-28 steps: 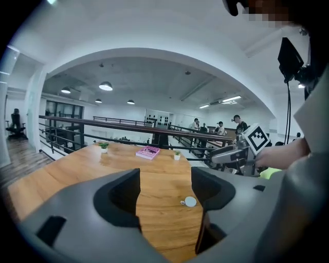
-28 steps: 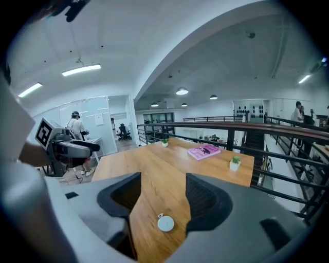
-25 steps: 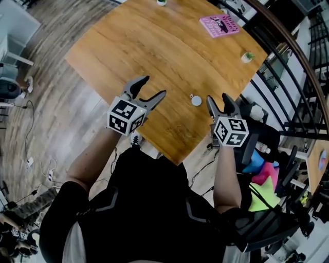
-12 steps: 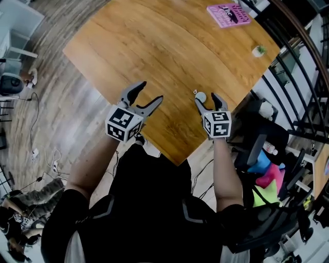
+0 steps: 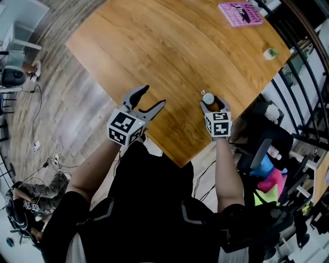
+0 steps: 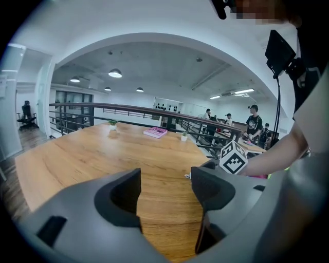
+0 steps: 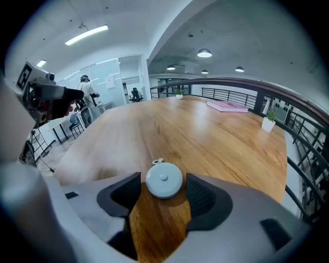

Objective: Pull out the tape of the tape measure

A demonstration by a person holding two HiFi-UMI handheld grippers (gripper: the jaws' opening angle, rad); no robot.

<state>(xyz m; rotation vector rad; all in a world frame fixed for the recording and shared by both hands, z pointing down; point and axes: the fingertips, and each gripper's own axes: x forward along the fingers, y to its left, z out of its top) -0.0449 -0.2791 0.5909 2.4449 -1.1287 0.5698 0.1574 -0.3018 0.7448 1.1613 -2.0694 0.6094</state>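
The wooden bench (image 5: 169, 56) takes up the far half of the head view, its near corner pointing at the person. A pink book (image 5: 240, 13) and a small plant (image 5: 269, 53) sit at the far right, well apart from the work. Both claws hang over that near corner. The left claw (image 5: 154, 95) is above the near left edge, jaws wide apart with only wood showing between them, and well apart from the task's thing. The right claw (image 5: 214, 105) is by the near right edge, tipped down toward the bench, its jaws spread wide as well. The tape measure (image 7: 164, 180), a small round pale case lying flat on the bench, sits right at the mouth between the two tips. Neither pad appears to press on it, so this is an open claw framing the case, not a grip. A small tab (image 7: 157, 161) sticks out on the case's far side, pointing away from the right claw. No tape shows outside the case, so the step in hand looks like the approach for the first hold. The next move probably calls for the right claw to ease a little farther, so the case lies between its pads, and then to close squarely, since a smooth round case could skid away. After that the left claw would have to cross to the right and pinch the tab, a small target on the far side, and draw it away while the case is held.
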